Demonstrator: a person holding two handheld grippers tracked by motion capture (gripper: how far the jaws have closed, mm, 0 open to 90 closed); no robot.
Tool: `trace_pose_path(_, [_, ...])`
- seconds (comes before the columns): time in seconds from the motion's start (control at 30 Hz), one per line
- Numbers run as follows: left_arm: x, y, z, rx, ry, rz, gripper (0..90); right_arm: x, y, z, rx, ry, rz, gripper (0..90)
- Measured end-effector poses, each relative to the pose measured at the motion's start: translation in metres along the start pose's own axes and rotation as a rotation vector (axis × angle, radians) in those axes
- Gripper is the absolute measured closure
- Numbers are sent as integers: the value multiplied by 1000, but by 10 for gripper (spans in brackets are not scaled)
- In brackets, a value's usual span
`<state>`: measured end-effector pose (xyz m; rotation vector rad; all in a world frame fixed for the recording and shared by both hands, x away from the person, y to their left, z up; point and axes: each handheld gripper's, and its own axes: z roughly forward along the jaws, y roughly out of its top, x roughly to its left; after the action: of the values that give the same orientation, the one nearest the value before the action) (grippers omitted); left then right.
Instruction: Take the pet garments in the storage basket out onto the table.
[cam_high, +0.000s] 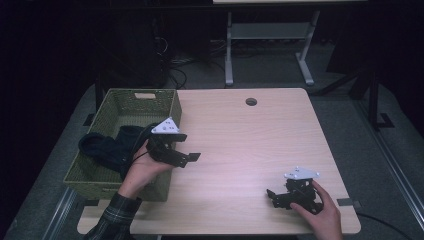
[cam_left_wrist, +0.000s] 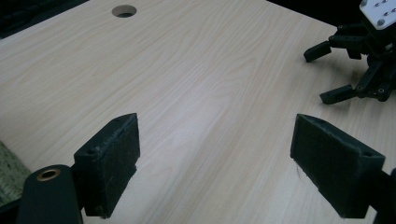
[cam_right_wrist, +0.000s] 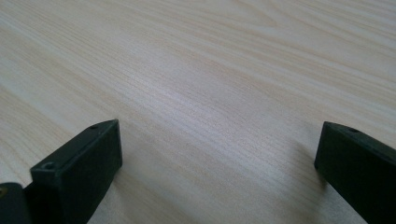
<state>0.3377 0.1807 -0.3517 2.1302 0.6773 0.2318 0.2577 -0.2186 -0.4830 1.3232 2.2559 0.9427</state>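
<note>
At the left edge of the counter (cam_high: 240, 145), a dark cloth (cam_high: 107, 147) is lying in a green woven basket (cam_high: 125, 102), draping over the basket's left rim. Just to its right, the left hand-held gripper (cam_high: 187, 159) is hovering beside the basket's right wall, its jaws spread wide and holding nothing; the left gripper view is showing bare wood between them. A hand (cam_high: 142, 172) in a plaid sleeve (cam_high: 112, 217) is gripping it from the near side. Well apart, toward the near right corner, the right hand-held gripper (cam_high: 272, 197) is sitting low over the counter, pointing left, its jaws likewise spread with nothing between them, and the other hand (cam_high: 322, 215) is holding it. Farther off, a round hole (cam_high: 251, 102) is sitting near the counter's far edge.
</note>
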Motion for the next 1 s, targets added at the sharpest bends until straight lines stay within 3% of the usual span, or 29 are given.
trace_pose_path(0.5, [16,-7,-19,-1,39,-15,215,0,0,0,1,0,0,5])
trace_pose_path(1.0, [38,-17,-45,-4,88,-55,238,0,0,0,1,0,-1,5])
